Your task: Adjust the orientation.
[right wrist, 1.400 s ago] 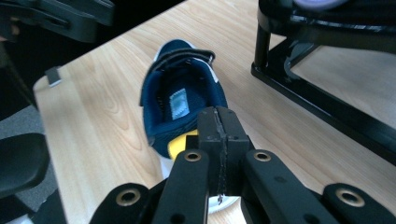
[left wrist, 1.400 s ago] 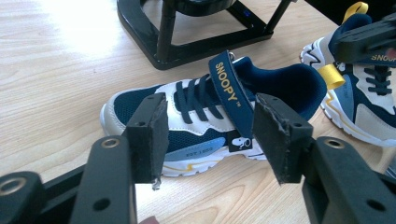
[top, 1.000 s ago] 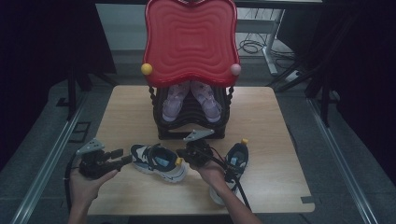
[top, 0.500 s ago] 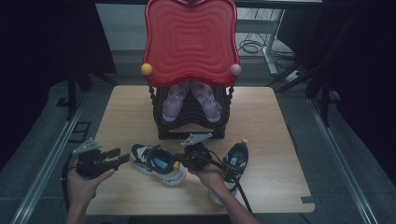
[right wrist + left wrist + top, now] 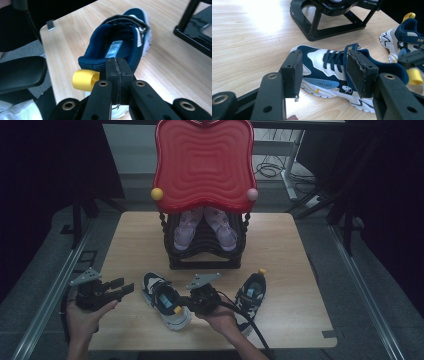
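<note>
Since the earlier frame the right gripper [image 5: 186,305] has been sliding a little leftward and nearer, drawing the left shoe [image 5: 166,300] with it. Its jaws are pressing tight together at the shoe's heel [image 5: 107,62], just beside the yellow pull loop [image 5: 85,80], apparently pinching the heel collar or the loop's base. The left gripper [image 5: 122,290] is hovering to the left with its jaws standing wide and nothing between them, aiming at the shoe's side [image 5: 324,75]. The right shoe [image 5: 250,297] is lying just right of the hand on the wooden table [image 5: 300,270]. Farther off, the black rack [image 5: 205,255] under the red chair back [image 5: 204,165] is already holding a pair of pink shoes [image 5: 205,227]. The navy pair is, I judge, still waiting to be placed.
</note>
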Available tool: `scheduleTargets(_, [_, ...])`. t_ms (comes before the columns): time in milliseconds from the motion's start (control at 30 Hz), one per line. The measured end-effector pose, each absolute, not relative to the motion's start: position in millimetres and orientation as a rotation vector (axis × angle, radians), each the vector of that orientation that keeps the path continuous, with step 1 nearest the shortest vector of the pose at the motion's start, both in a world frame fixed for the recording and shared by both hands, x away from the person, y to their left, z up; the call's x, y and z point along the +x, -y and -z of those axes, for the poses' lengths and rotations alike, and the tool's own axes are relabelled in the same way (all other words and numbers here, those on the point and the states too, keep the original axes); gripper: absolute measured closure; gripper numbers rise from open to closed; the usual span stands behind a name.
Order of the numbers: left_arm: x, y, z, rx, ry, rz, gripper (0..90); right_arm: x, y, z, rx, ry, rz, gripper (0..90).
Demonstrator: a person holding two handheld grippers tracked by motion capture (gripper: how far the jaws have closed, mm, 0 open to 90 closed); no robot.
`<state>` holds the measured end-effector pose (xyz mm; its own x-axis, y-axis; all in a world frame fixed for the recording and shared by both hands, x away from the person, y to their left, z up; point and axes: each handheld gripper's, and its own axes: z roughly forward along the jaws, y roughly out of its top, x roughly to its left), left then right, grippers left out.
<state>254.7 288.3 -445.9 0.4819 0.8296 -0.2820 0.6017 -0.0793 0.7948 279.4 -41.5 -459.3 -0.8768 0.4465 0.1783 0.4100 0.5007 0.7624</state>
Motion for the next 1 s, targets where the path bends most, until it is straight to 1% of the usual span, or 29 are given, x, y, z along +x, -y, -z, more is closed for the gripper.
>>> scheduleTargets(333, [252.7,-293.6,445.3,1.766,-1.225,-0.307,47.2,264.5,28.8,463.7,0.715,-2.707,-1.411,89.3])
scheduleTargets(733, [250.6,-299.5,444.7,1.748,-1.238,-0.313,47.1,258.4,10.3,469.9,0.675,-2.740,-1.508,89.2])
scheduleTargets(1000, [249.8,-302.1,444.2,1.741,-1.237,-0.313,47.0,253.6,-9.0,472.3,0.621,-2.758,-1.539,89.2])
